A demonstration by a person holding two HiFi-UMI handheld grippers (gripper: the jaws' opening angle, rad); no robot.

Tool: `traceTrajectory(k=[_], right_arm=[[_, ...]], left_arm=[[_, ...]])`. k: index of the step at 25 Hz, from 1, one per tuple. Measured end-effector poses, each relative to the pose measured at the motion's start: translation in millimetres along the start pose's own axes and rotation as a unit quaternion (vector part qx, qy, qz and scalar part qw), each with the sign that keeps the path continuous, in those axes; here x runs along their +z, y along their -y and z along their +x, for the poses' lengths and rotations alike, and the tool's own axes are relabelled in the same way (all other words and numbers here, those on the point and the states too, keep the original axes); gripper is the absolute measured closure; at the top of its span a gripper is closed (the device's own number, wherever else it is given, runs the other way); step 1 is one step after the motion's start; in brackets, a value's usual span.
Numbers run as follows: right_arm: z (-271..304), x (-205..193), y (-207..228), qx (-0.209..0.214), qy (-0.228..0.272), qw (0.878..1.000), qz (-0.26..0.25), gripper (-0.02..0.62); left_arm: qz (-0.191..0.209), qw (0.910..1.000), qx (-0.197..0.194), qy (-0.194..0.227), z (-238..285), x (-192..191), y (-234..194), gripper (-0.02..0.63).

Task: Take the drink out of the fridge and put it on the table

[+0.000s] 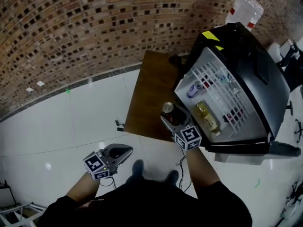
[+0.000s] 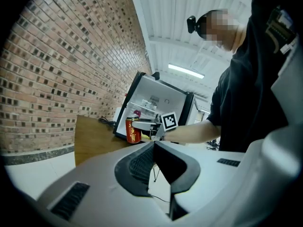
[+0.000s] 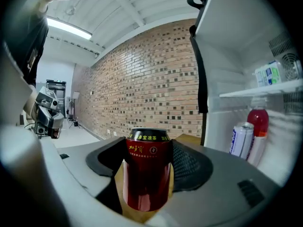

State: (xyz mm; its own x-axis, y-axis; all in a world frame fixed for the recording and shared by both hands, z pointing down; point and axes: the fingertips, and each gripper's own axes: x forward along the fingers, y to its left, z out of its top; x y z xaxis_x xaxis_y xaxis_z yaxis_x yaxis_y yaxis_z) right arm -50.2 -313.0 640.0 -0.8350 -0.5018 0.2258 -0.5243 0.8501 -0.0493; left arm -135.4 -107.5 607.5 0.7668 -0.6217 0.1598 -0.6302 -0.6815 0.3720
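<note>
A red drink can (image 1: 168,108) stands upright on the brown wooden table (image 1: 147,89), near the edge that faces the open fridge (image 1: 246,70). My right gripper (image 1: 170,114) is shut on it. In the right gripper view the can (image 3: 147,169) fills the gap and both ribbed pads (image 3: 187,167) lie against its sides. The can's base meets the tabletop. My left gripper (image 1: 127,151) hangs low over the white floor to the left, shut and holding nothing. In the left gripper view its jaw tips (image 2: 154,144) meet, and the can (image 2: 132,129) shows far ahead.
The black fridge stands open with its door swung right. On its white wire shelves are a blue-white can (image 3: 240,138), a red bottle (image 3: 258,119) and a yellow bottle (image 1: 207,117). A brick wall runs behind the table. A water jug (image 1: 244,8) stands behind the fridge.
</note>
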Motion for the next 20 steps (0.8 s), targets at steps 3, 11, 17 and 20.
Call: traceTrajectory(k=[3,11,17,20], right_arm=[[8.6,-24.2,-4.9,0.009,0.000,1.000,-0.009,0.268],[11.5,-68.1,-13.5,0.021,0.027,0.999,-0.017,0.268],[-22.1,-102.6,-16.0,0.006,0.038,0.999,-0.007,0.265],[-29.2,-117.8,-13.4,0.011,0.045,0.999,-0.015,0.270]], left_arm=[[-0.001,0.9999,-0.005,-0.010,12.5,-16.5,-1.7,0.612],[-0.010,0.9995,-0.011,-0.027,28.8,-40.9,12.9,0.612],[-0.010,0.9991,-0.019,-0.037,31.2,-48.2,29.1,0.612],[-0.009,0.9986,-0.019,-0.049,31.9,-53.8,33.4,0.612]])
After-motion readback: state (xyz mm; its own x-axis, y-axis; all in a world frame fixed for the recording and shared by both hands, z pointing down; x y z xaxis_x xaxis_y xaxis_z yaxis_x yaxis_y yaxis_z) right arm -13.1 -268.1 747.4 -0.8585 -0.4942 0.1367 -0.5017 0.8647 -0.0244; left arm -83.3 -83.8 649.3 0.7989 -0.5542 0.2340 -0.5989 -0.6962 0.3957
